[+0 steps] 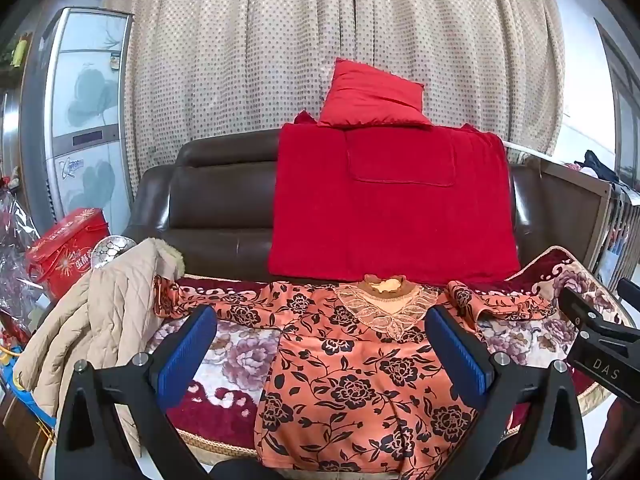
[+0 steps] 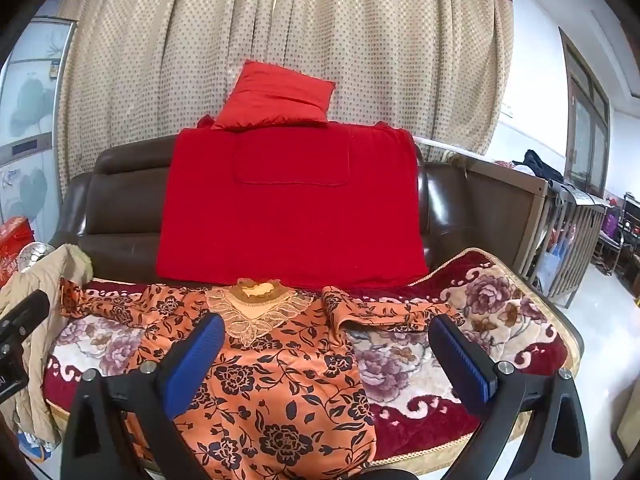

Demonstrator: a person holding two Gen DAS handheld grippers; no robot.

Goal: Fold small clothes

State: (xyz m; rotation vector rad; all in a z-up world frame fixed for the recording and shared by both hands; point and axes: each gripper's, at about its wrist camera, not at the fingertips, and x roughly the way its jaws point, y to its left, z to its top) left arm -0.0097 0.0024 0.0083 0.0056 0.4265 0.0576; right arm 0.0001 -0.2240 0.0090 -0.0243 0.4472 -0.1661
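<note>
The orange floral blouse (image 1: 352, 376) lay flat on the flowered blanket (image 1: 240, 356) that covered the seat of the brown leather sofa (image 1: 216, 196), front side up. Its long axis ran from me toward the sofa back, with the lace collar (image 1: 390, 304) at the far end and the hem nearest me. The sleeves reached out to either side along the far edge, the one on my right (image 2: 384, 304) folded back on itself. My left gripper (image 1: 324, 354) hung over the blouse's body with its blue pads spread wide and nothing between them; my right gripper (image 2: 332, 360) was just as wide and empty, over the blouse's right edge and the blanket beside it. The hem was cut off at the bottom of both views, so I could not tell how it lay. A beige quilted jacket (image 1: 92, 320) covered the blanket's left end, near the left sleeve's tip. A red throw (image 1: 384, 208) hid part of the backrest.
</note>
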